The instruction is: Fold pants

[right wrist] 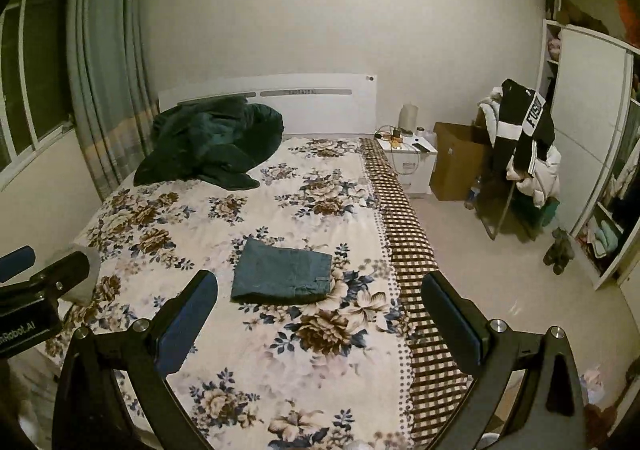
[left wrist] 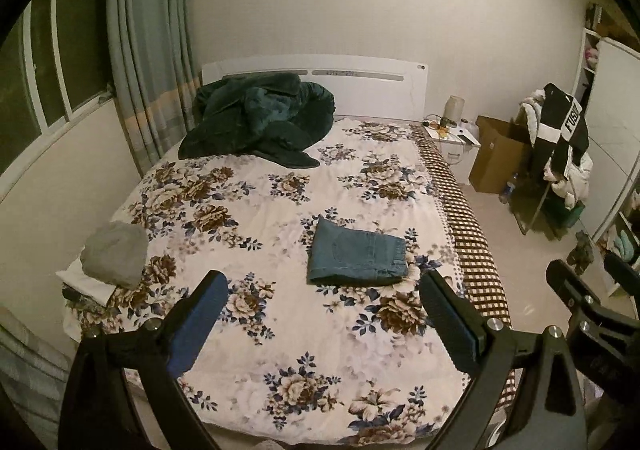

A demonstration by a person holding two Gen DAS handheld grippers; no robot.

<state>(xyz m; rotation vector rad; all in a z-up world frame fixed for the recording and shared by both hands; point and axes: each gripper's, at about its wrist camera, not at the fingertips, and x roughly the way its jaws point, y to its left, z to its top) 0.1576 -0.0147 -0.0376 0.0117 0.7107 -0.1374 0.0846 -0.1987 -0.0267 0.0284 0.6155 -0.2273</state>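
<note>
The blue denim pants (left wrist: 356,254) lie folded in a flat rectangle on the floral bedspread (left wrist: 280,193); they also show in the right wrist view (right wrist: 282,272). My left gripper (left wrist: 324,294) is open and empty, held above the near part of the bed, apart from the pants. My right gripper (right wrist: 320,294) is open and empty, also held back above the bed. The right gripper shows at the right edge of the left wrist view (left wrist: 592,282), and the left gripper at the left edge of the right wrist view (right wrist: 40,270).
A dark green blanket (left wrist: 260,117) is heaped by the white headboard (left wrist: 320,69). A grey garment (left wrist: 116,254) lies at the bed's left edge. Right of the bed stand a nightstand (left wrist: 452,137), a cardboard box (left wrist: 496,153), a chair piled with clothes (left wrist: 560,145) and a wardrobe (right wrist: 592,129).
</note>
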